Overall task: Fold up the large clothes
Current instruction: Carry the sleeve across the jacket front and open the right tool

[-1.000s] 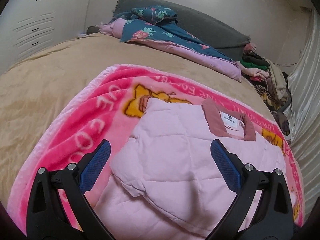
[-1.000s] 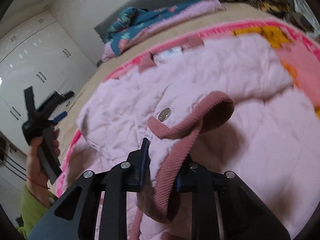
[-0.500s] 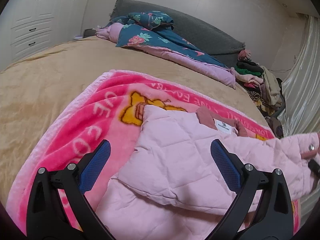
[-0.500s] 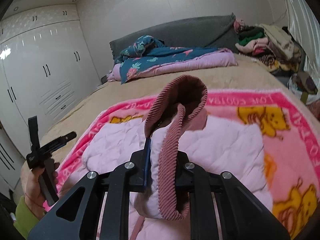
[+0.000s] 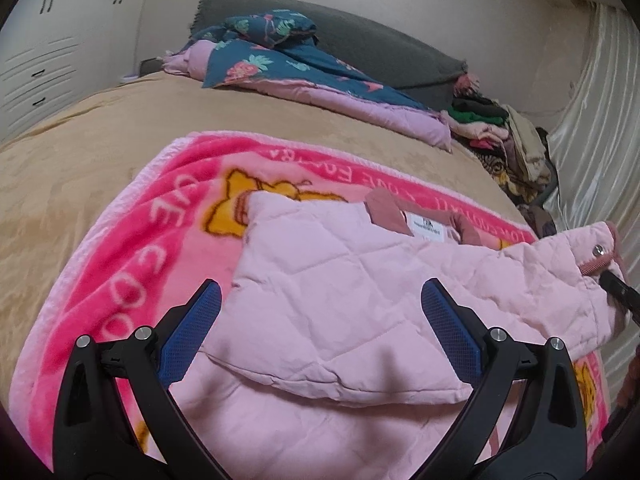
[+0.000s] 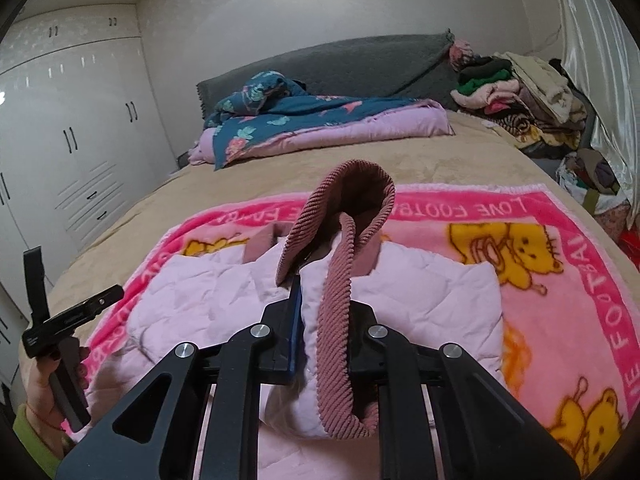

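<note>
1. I'm watching the pink quilted jacket (image 5: 360,300) lying on the pink cartoon blanket (image 5: 132,248), filling the lower centre of the left wrist frame.
2. My right gripper (image 6: 322,320) is clamping fully down on the sleeve's ribbed cuff (image 6: 340,248), holding it up at frame centre.
3. My left gripper (image 5: 320,328) is hovering wide apart over the jacket, gripping nothing.
4. Only the left wrist view is showing the collar label (image 5: 428,226); only the right is showing the person's hand (image 6: 44,384) at lower left.
5. Clothes pile (image 6: 520,92) is sitting upper right.
</note>
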`<state>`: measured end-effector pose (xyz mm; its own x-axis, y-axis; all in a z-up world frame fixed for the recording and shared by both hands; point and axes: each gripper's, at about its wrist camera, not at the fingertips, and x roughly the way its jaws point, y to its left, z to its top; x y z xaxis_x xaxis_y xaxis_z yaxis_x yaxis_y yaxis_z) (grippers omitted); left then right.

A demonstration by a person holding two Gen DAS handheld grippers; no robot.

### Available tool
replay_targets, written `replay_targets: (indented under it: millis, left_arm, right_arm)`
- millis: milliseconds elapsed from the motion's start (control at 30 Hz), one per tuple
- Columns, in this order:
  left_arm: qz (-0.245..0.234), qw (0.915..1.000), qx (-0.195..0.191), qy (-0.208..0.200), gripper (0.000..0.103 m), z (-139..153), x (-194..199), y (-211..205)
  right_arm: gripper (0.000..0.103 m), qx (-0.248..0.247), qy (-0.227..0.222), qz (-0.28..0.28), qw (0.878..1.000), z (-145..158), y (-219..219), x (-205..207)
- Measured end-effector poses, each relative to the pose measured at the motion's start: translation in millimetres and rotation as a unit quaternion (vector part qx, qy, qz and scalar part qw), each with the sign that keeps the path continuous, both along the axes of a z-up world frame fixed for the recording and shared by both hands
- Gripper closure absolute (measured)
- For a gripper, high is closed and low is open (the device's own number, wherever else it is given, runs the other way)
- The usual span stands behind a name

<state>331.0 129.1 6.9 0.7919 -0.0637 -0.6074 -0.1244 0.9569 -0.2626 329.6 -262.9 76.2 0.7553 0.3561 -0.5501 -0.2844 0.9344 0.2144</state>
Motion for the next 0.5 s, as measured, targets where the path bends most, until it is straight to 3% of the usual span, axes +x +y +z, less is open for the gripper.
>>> replay_targets:
  millis: [233,500]
  left_arm:
    - [-0.023,0.9991,0.011,0.035,0.010,-18.0,10.9,-12.9]
    - [-0.033,0.9983,0.025,0.041,0.010,-25.1,13.8,-25.9]
  right_arm:
    - [0.089,0.001,0.014,-0.020,1.000,-20.9,-8.6,16.5]
    - [0.088,-0.014,0.040,-0.039,0.998,-43.1,-10.6,31.8]
